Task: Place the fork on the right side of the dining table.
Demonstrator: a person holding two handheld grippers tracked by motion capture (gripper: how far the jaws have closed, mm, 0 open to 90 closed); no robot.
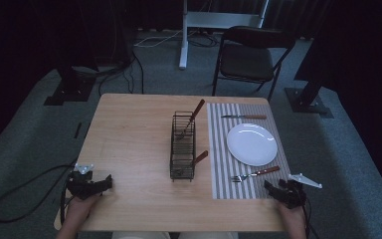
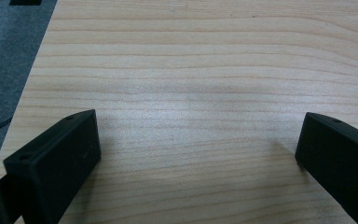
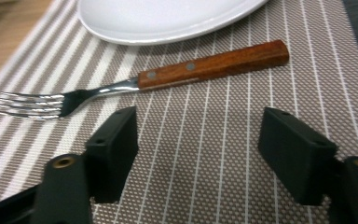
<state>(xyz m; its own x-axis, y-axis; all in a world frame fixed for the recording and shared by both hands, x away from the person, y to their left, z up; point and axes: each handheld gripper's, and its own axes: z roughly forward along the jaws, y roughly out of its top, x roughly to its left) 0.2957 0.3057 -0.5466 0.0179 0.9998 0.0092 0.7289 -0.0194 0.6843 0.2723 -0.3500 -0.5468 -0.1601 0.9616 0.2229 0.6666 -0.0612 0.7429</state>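
A white plate (image 1: 251, 144) lies on a striped placemat (image 1: 220, 169) at the table's right. A wooden-handled fork (image 1: 256, 174) lies on the mat near the plate, and a wooden-handled knife (image 1: 244, 117) lies beyond it. A black wire caddy (image 1: 183, 146) in the middle holds two wooden-handled utensils. My right gripper (image 1: 270, 186) rests open at the mat's near right corner; in the right gripper view the fork (image 3: 168, 78) lies just past its jaws, below the plate (image 3: 163, 21). My left gripper (image 1: 107, 181) is open over bare wood at the near left, nothing between its jaws.
The wooden table (image 1: 129, 134) has bare room left of the caddy. A black folding chair (image 1: 248, 57) stands beyond the far edge. Cables trail over the grey carpet (image 1: 25, 144) on the left, and stand bases sit at both far sides.
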